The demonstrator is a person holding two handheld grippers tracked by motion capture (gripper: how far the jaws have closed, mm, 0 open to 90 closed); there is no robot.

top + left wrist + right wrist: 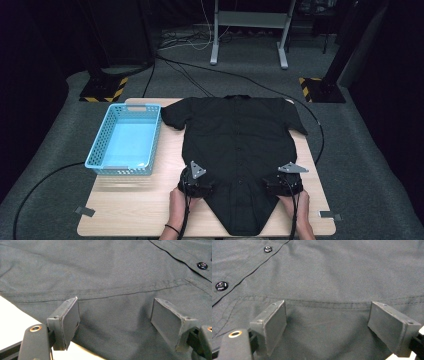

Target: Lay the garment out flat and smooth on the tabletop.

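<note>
- A black short-sleeved shirt (237, 150) lies flat on the wooden table (125, 210), buttoned side up, with the collar at the far edge and the pointed hem at the near edge.
- The left gripper (196, 186) is at the left side of the lower part of the shirt. In the left gripper view its jaws stand wide apart over the cloth, and nothing is pinched between them; the gripper (115, 320) is released.
- The right gripper (283, 185) is at the right side of the lower part of the shirt. In the right gripper view the gripper (327, 322) is also released, with the jaws apart above a stitched seam (324, 304).
- Two dark buttons (221, 285) show on the placket in the right gripper view.
- A light blue basket (100, 145) stands on the table just beside the left sleeve (172, 117) of the shirt.
</note>
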